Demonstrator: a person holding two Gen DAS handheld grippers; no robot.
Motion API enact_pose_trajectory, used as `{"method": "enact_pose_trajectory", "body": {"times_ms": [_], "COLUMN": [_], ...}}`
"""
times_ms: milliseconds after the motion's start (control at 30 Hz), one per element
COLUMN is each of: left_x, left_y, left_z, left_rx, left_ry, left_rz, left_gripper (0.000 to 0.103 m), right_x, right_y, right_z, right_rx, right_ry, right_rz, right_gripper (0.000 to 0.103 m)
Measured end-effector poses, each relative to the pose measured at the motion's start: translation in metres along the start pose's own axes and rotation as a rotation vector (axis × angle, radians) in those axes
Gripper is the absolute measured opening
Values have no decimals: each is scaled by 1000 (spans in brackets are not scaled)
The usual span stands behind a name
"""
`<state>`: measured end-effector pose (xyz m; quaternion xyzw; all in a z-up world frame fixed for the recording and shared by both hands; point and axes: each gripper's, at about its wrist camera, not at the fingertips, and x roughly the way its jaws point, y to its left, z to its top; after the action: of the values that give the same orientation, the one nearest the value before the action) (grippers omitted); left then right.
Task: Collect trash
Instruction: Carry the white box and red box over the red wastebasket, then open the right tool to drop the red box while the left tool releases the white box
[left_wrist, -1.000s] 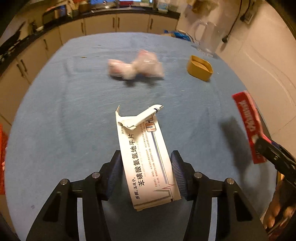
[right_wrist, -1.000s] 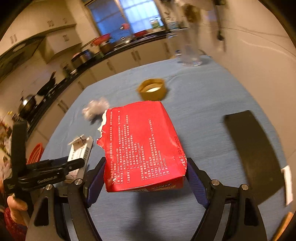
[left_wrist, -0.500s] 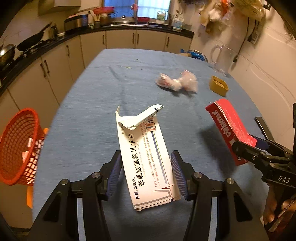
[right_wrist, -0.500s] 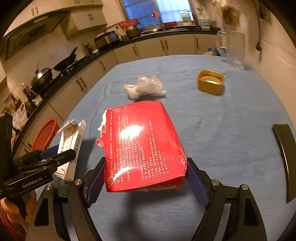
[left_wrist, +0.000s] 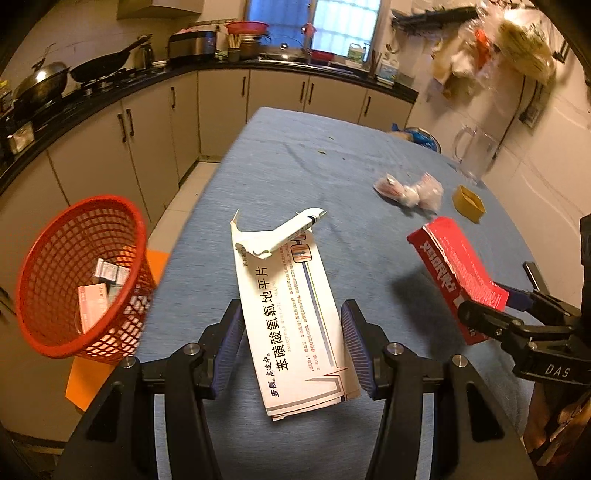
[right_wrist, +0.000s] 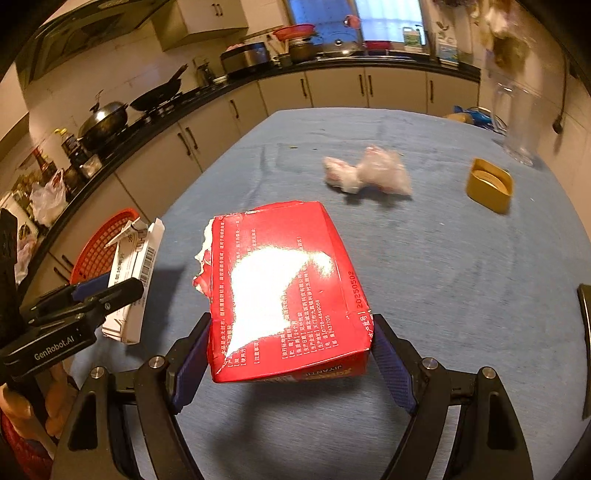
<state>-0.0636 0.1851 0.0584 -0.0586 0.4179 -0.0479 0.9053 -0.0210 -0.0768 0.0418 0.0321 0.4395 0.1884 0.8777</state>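
Left gripper (left_wrist: 291, 343) clamping white medicine box (left_wrist: 291, 314), right gripper (right_wrist: 288, 358) clamping red carton (right_wrist: 284, 288), both above table (right_wrist: 461, 266)

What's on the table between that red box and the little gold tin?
Only bare blue tablecloth between the red box and gold tin, per the right wrist view; the crumpled plastic wrapper lies off to the side.

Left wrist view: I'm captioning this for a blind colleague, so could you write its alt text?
The left gripper holds a white medicine box above a blue-clothed table, with a red mesh basket beside the table at left. At right, the right gripper holds a torn red box; crumpled plastic lies beyond.
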Motion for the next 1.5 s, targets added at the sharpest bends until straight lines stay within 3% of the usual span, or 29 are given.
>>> {"method": "enact_pose_trajectory", "body": {"times_ms": [500, 833, 1233, 1500], "left_x": [-38, -63, -58, -51], "left_y": [68, 141, 208, 228], "left_z": [9, 16, 15, 11], "left_rx": [-111, -213, -301, -323], "left_ry": [-90, -145, -129, -110], "left_rz": [20, 101, 162, 176], "left_gripper": [53, 53, 53, 53], "right_x": [19, 44, 74, 112], "right_y": [69, 131, 206, 231], "right_z": [29, 53, 78, 95], "right_rx": [-107, -188, -269, -183], "right_ry": [26, 55, 92, 180], "right_rz": [48, 107, 205, 340], "right_gripper": [85, 85, 85, 86]}}
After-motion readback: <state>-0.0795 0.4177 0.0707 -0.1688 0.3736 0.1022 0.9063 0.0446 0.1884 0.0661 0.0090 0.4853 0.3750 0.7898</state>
